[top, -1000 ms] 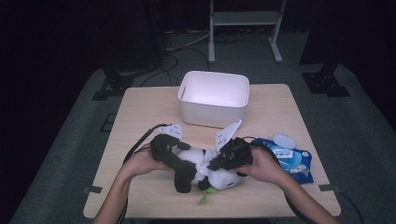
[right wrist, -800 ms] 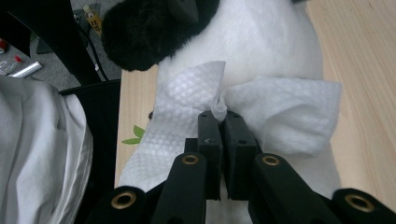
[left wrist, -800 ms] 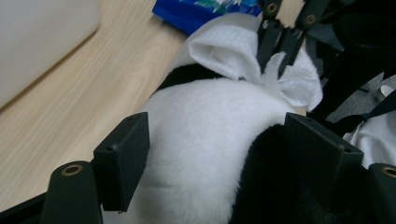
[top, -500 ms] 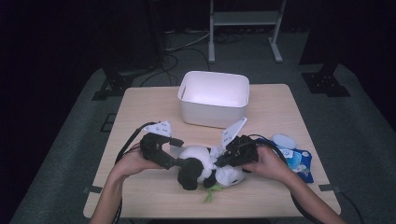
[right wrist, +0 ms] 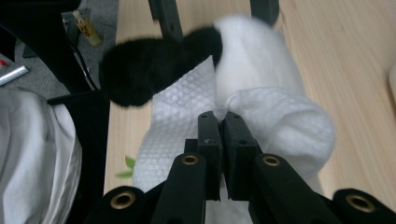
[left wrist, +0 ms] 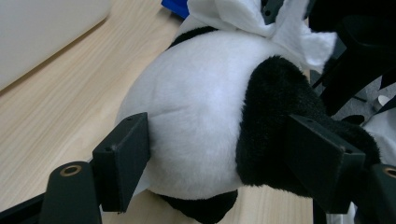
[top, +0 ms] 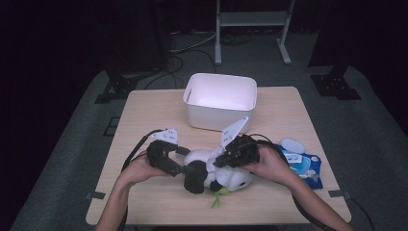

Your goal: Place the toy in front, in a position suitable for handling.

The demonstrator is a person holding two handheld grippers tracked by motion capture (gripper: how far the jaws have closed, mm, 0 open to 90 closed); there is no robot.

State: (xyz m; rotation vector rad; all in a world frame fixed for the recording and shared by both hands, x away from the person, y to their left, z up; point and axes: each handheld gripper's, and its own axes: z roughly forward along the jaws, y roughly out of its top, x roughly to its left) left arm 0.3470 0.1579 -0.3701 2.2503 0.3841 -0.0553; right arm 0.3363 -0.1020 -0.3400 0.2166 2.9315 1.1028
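A black-and-white panda plush (top: 222,179) lies on the wooden table (top: 144,115) near its front edge. My left gripper (top: 190,176) comes in from the left, and its two jaws press on the plush (left wrist: 201,121), one on white fur and one on black fur. My right gripper (top: 225,160) is over the plush's top from the right. It is shut on a white quilted wipe (right wrist: 182,116) that drapes over the plush (right wrist: 140,70). The wipe (left wrist: 243,16) also bunches at the top of the left gripper view.
A white rectangular bin (top: 219,103) stands behind the plush at mid-table. A blue wipe pack (top: 300,161) with a white lid lies to the right, by the right hand. A small green leaf (top: 217,198) sticks out under the plush.
The left hand has drawn back a little to the left while its jaws stay on the plush. The right gripper with the wipe has shifted slightly over the plush.
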